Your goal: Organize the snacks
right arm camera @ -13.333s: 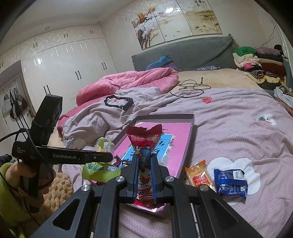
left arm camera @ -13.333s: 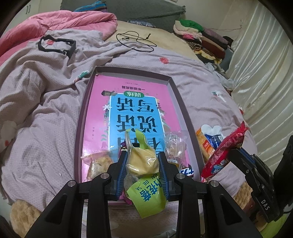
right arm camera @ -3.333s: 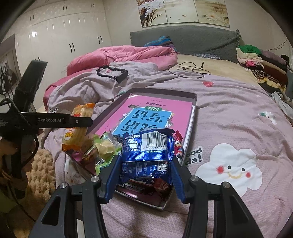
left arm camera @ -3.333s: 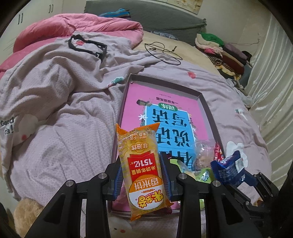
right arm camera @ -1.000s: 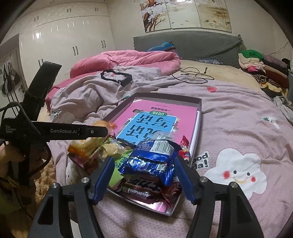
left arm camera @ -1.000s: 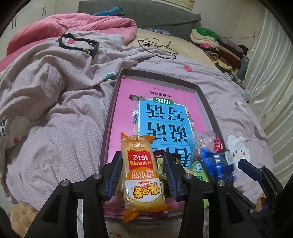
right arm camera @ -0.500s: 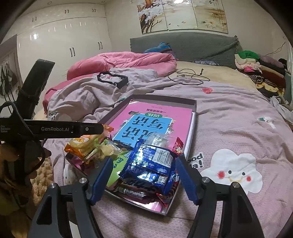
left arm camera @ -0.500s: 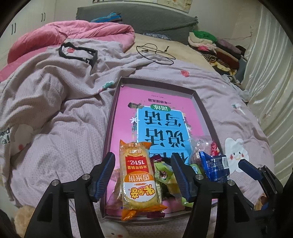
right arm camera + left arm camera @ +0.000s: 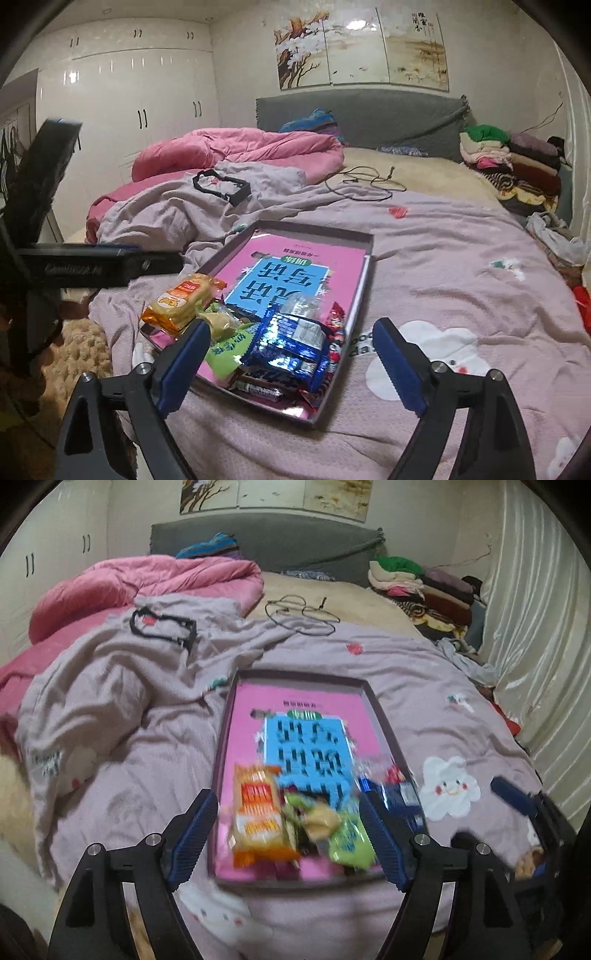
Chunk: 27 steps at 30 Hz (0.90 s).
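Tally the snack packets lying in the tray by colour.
Orange crinkly plastic packet: 1
Green plastic packet: 1
Blue foil packet: 1
Red plastic packet: 1
Clear wrapper holding yellow pastry: 1
Clear crinkled wrapper: 1
Dark bar wrapper: 1
Total: 7 seen; more may hide underneath.

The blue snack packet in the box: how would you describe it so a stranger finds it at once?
On the lilac bedspread lies a shallow box with a pink book inside. At its near end is a heap of snacks; the blue packet lies on top, at the side nearest the white cloud print. It alone is shiny dark blue with a white barcode label.
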Available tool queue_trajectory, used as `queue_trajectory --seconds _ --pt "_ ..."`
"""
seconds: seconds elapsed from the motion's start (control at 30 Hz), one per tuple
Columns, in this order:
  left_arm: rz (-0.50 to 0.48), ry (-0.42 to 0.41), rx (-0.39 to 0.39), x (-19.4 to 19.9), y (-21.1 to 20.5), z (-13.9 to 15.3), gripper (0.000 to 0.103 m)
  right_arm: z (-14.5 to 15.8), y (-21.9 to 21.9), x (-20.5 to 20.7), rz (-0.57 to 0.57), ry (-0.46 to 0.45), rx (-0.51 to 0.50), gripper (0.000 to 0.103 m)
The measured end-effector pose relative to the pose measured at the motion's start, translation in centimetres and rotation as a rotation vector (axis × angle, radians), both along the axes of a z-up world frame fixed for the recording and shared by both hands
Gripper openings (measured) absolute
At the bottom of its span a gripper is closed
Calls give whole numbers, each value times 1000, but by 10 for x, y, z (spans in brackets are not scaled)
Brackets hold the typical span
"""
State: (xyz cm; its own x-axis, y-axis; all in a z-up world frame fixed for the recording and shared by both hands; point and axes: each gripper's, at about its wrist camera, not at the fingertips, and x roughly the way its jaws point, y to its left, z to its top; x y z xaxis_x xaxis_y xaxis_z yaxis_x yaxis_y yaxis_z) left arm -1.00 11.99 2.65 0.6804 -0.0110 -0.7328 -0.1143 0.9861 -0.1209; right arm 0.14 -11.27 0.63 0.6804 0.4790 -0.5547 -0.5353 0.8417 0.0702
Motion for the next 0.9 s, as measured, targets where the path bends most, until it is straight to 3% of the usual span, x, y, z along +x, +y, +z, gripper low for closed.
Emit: queue_trajectory --seconds 0.37,0.9 --pt "-30 51 14 -41 -32 -12 80 7 -31 -27 -88 38 -2 102" --pt "-32 50 27 -46 -36 -7 80 11 -31 -38 -96 50 -2 102"
